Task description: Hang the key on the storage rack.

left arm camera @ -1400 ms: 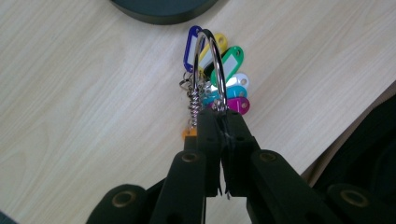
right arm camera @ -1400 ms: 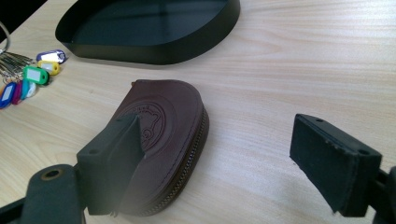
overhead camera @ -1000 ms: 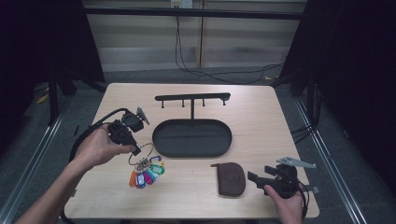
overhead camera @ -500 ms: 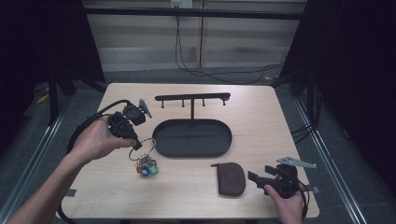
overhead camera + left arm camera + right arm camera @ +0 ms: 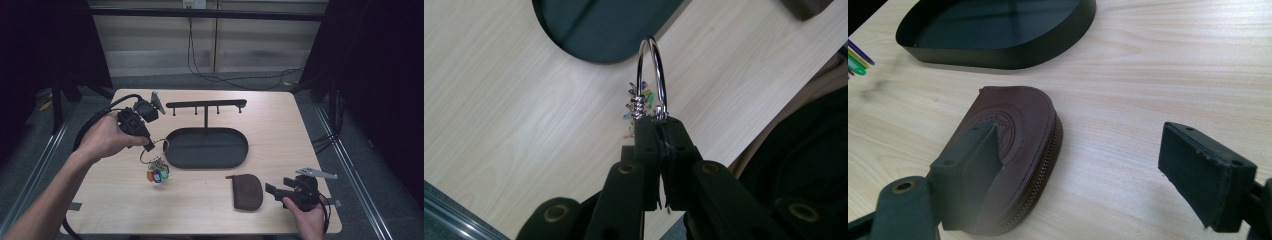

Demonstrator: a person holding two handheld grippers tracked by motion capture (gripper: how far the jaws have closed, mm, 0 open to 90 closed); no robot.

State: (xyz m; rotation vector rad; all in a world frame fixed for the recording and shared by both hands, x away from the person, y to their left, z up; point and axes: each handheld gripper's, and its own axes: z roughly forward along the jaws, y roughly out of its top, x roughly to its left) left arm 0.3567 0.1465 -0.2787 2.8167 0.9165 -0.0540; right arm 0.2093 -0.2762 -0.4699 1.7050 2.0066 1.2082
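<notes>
Keyring point(image 5: 652, 75), polished steel loop, pinched at its lower arc between the pressed-together black jaws of the left gripper point(image 5: 150, 146); coloured plastic tags point(image 5: 157, 173) hang off the table point(image 5: 280, 120), at 9 o'clock of the tray point(image 5: 207, 148). Tray is matte black, oval, low-walled, with a hook rail point(image 5: 206, 104) at its 12 o'clock. Right gripper point(image 5: 1078, 165), jaws spread wide, holds nothing; the brown zipped leather pouch point(image 5: 1013, 150) lies flat partly behind its left jaw. Pale woodgrain lies bare toward the table's 3 o'clock edge. Individual keys are too small to make out.
</notes>
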